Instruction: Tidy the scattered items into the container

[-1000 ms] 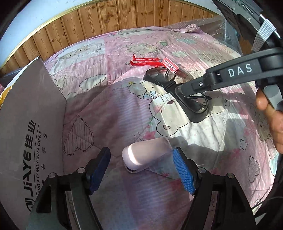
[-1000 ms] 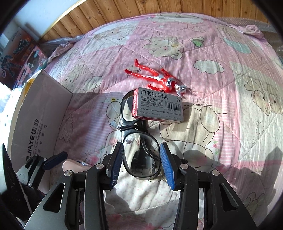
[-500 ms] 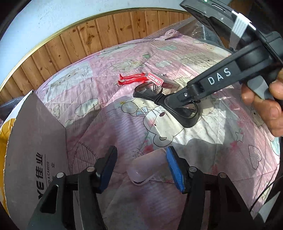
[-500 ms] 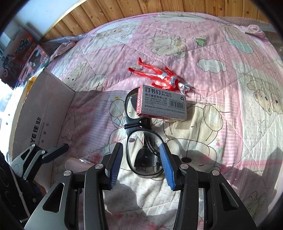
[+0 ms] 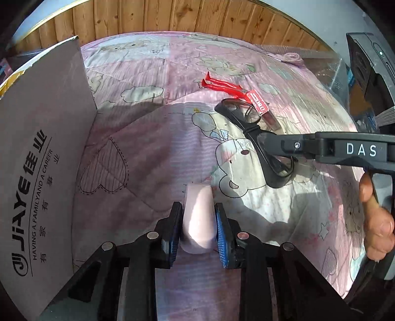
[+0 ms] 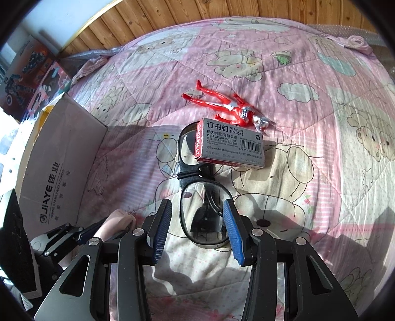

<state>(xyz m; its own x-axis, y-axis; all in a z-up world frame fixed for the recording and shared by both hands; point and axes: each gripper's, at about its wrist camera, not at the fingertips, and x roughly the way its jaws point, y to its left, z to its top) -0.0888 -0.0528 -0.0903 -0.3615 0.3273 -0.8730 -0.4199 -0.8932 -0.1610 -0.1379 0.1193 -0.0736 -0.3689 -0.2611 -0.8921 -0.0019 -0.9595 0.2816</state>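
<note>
My left gripper (image 5: 197, 230) is shut on a pale pink rounded case (image 5: 198, 217), seen again small as the pink case (image 6: 116, 221) in the right wrist view. A cardboard box (image 5: 37, 158) stands just to its left, with a flap up. My right gripper (image 6: 195, 232) is open, its blue pads on either side of the near lens of black-framed glasses (image 6: 205, 219) lying on the pink quilt. A box of staples (image 6: 230, 145) rests on the far lens. A red toy figure (image 6: 222, 106) lies beyond it.
The pink cartoon quilt (image 6: 308, 74) covers the whole bed, with wooden wall panelling (image 5: 172, 17) behind it. A hand (image 5: 375, 217) holds the right gripper's handle at the right. Printed boxes (image 6: 29, 74) stand beyond the cardboard box (image 6: 56, 177).
My left gripper has closed on the pink case, which now points straight ahead between the pads. The right gripper has stayed open around the glasses' near lens.
</note>
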